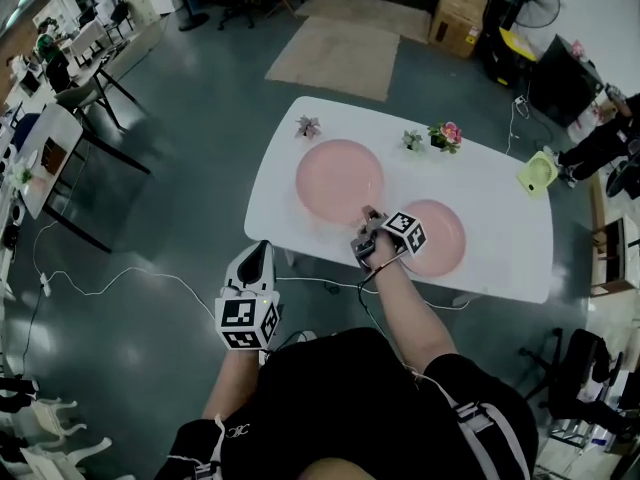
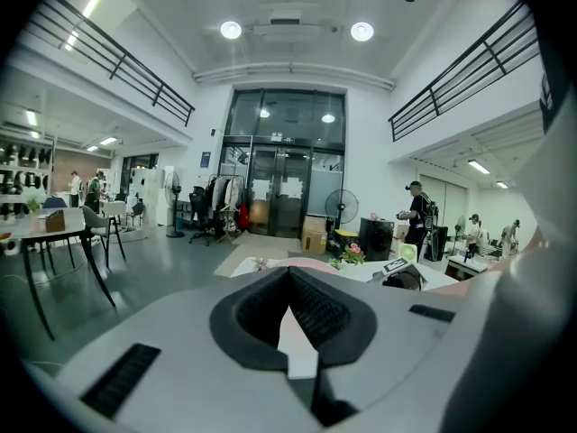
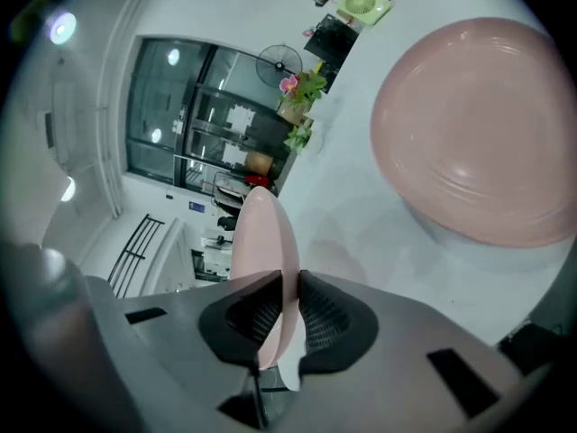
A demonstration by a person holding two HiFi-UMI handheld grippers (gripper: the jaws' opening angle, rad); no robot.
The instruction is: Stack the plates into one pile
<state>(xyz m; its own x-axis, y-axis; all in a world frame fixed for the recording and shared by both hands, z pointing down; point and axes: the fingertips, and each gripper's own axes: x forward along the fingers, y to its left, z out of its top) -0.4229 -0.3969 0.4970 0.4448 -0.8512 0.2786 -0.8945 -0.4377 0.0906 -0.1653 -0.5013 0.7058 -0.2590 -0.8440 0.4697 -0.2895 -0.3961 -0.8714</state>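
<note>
Your right gripper [image 1: 368, 220] reaches over the white table's [image 1: 505, 258] near edge, jaws clamped on the rim of a round pale-pink plate [image 3: 263, 242], seemingly tilted. A second pink plate [image 3: 478, 133] lies flat beside it. Your left gripper [image 1: 262, 251] hangs off the table, jaws together and empty.

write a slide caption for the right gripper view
Right gripper pinches the rim of a pink plate, seen edge-on, with a second plate lying on the white table to its right.
</note>
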